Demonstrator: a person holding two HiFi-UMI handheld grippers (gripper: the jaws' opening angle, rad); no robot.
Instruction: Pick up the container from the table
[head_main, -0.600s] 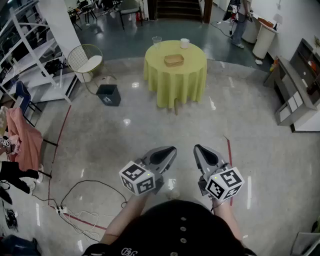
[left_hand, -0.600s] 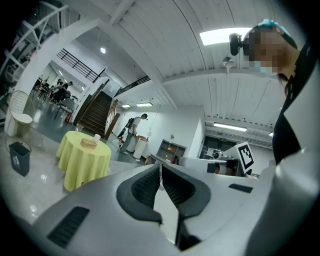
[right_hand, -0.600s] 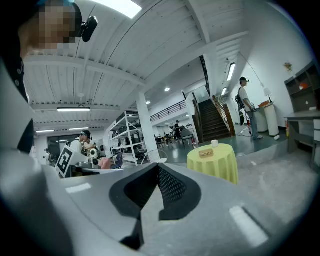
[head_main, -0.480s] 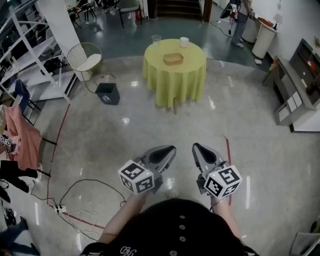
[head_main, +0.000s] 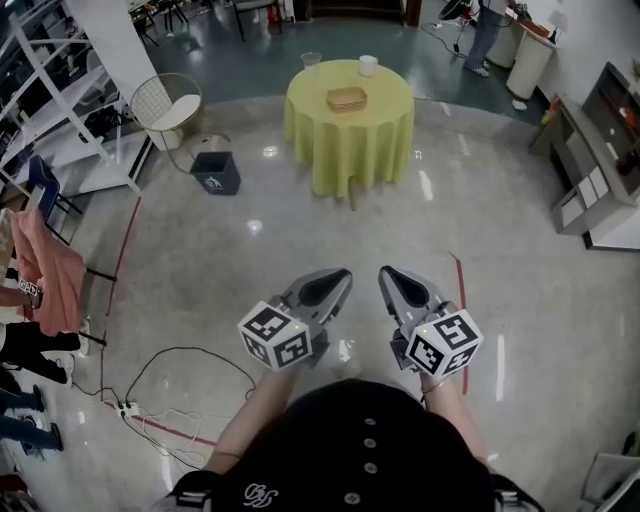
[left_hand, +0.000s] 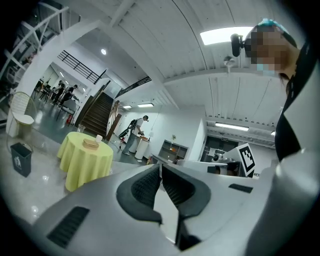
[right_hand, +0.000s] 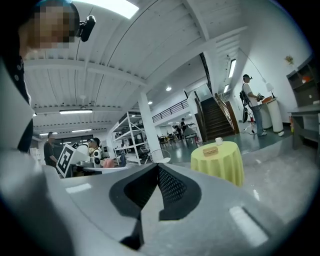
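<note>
The yellow-clothed table (head_main: 350, 150) now sits slightly higher in the head view than a moment ago. The approach is judged unfinished. The left claw (head_main: 338, 280) and right claw (head_main: 390, 277) are both clenched on nothing. Count: one woven container (head_main: 346, 98) mid-table, at twelve o'clock and well apart from the claws, and two cups, a clear cup (head_main: 311, 61) and a white cup (head_main: 368, 65).

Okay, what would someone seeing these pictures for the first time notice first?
The round table with the yellow-green cloth stands out far across the shiny floor, with a shallow tan container in its middle and a clear glass and white cup at its far edge. Close below, the left gripper and right gripper point toward it side by side, jaws shut and empty.
</note>
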